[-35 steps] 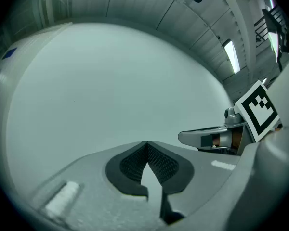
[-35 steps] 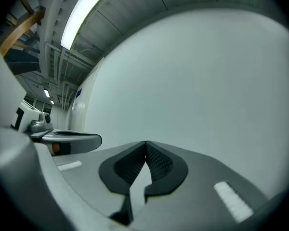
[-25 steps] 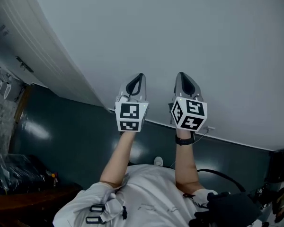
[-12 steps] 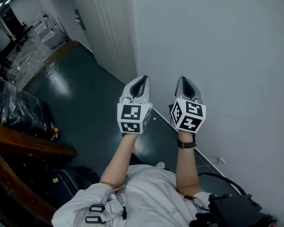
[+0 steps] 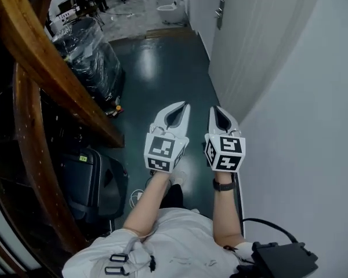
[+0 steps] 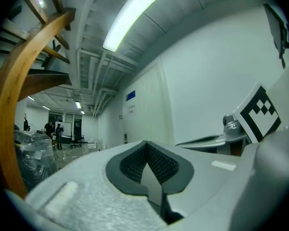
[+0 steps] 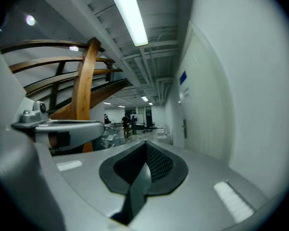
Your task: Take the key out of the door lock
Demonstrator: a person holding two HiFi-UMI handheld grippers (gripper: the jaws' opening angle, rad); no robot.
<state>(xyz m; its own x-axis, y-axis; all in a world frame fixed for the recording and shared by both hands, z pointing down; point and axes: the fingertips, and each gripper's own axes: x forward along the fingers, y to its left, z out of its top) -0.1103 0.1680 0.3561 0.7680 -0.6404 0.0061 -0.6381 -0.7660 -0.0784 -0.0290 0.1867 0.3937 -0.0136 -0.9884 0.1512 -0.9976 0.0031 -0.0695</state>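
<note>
Both grippers are held side by side in front of me, above the dark green floor. My left gripper (image 5: 184, 106) (image 6: 147, 144) is shut with nothing between its jaws. So is my right gripper (image 5: 214, 110) (image 7: 145, 145), just to its right. A white door (image 5: 252, 45) stands ahead on the right, well beyond both grippers. Its lever handle (image 5: 220, 9) (image 7: 184, 127) shows small and far off. I cannot make out a key or the lock at this distance. The door (image 6: 144, 112) also shows in the left gripper view.
A curved wooden stair beam (image 5: 43, 62) rises at the left. A plastic-wrapped bundle (image 5: 90, 48) and a black suitcase (image 5: 95, 184) sit beside it. A white wall (image 5: 313, 132) runs along my right. People stand far down the hall (image 7: 127, 121).
The head view has swung from the bare wall round to the corridor, and the door and stair beam have come into sight. Both grippers stay together and shut.
</note>
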